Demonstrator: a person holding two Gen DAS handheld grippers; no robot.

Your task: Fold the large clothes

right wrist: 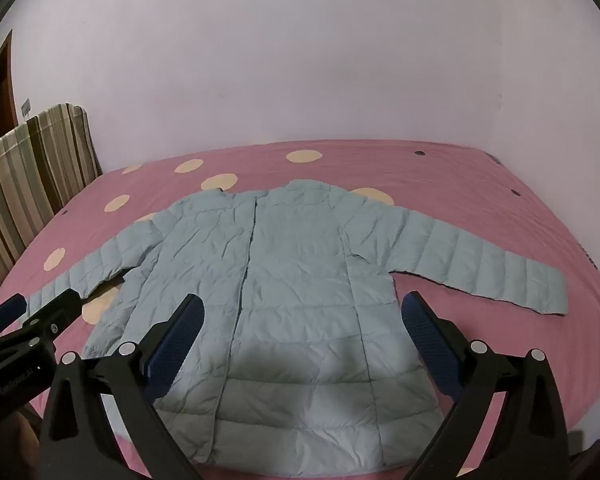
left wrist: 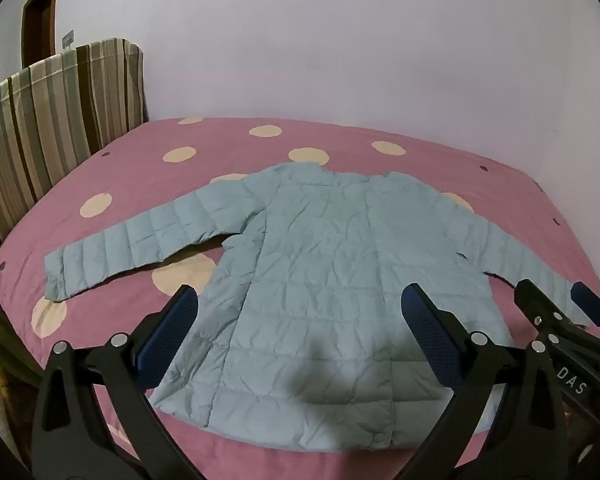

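You are holding both grippers above the near hem of the jacket (left wrist: 320, 264), which is lying flat on the bed (left wrist: 140, 148) with both sleeves spread out to the sides and its collar toward the wall (left wrist: 340, 40). Your left gripper (left wrist: 300, 312) is hovering with its fingers (left wrist: 172, 332) wide apart, gripping nothing. Your right gripper (right wrist: 300, 320) is hovering beside it, fingers (right wrist: 432, 344) likewise spread wide and empty. A striped headboard (left wrist: 52, 120) is standing at the bed's left end.
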